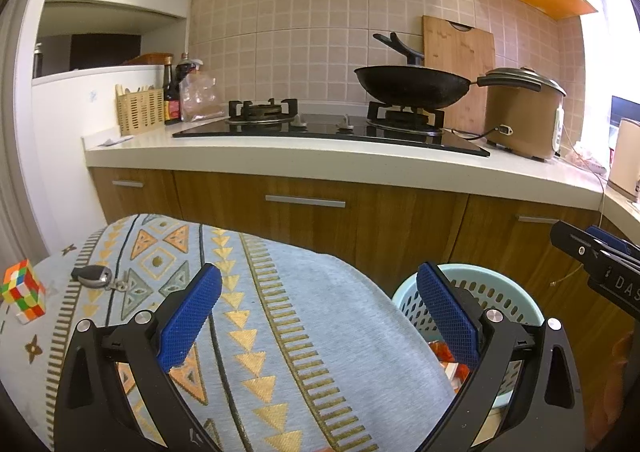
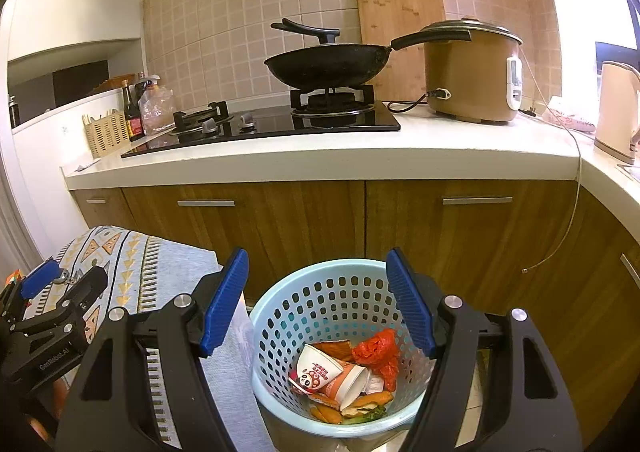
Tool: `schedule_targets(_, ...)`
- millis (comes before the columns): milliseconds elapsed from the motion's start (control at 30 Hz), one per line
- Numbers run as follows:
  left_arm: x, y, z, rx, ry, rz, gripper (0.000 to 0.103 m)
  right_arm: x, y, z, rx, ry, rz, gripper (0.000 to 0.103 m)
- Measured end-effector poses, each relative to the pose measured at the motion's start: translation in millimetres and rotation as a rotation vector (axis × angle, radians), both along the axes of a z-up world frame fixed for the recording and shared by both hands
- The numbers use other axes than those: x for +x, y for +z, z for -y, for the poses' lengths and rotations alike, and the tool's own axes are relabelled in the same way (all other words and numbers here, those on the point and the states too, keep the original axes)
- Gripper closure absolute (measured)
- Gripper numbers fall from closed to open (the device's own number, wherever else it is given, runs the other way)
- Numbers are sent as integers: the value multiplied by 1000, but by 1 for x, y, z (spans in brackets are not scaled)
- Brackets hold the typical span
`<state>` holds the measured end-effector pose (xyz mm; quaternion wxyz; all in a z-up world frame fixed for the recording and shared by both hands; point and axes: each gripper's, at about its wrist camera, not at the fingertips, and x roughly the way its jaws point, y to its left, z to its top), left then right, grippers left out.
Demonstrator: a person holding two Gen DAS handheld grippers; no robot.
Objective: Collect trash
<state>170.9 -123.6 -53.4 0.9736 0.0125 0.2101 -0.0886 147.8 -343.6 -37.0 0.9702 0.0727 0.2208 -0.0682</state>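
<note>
A pale blue perforated waste basket [image 2: 280,316] stands on the floor beside the table. In it lie paper cups [image 2: 320,370], a crumpled red wrapper [image 2: 378,350] and food scraps. My right gripper [image 2: 318,300] hangs above the basket, open, with nothing between its blue pads. My left gripper [image 1: 320,312] is open over the patterned tablecloth [image 1: 280,332], empty too. The basket [image 1: 504,296] shows at the right of the left wrist view, partly hidden by a finger. The right gripper [image 1: 600,264] enters that view at the right edge.
A Rubik's cube [image 1: 24,294] and a car key [image 1: 94,276] lie on the cloth at the left. Behind runs a kitchen counter [image 2: 320,159] with a hob, a black wok [image 2: 326,65], a rice cooker [image 2: 472,71] and wooden cabinets [image 2: 312,219] below.
</note>
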Motion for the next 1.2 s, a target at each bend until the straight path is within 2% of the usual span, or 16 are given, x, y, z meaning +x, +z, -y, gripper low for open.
schedule_targets(1200,4,-3,-2,24,9,-10,8,2,-3,-4,-7,0,-5,35)
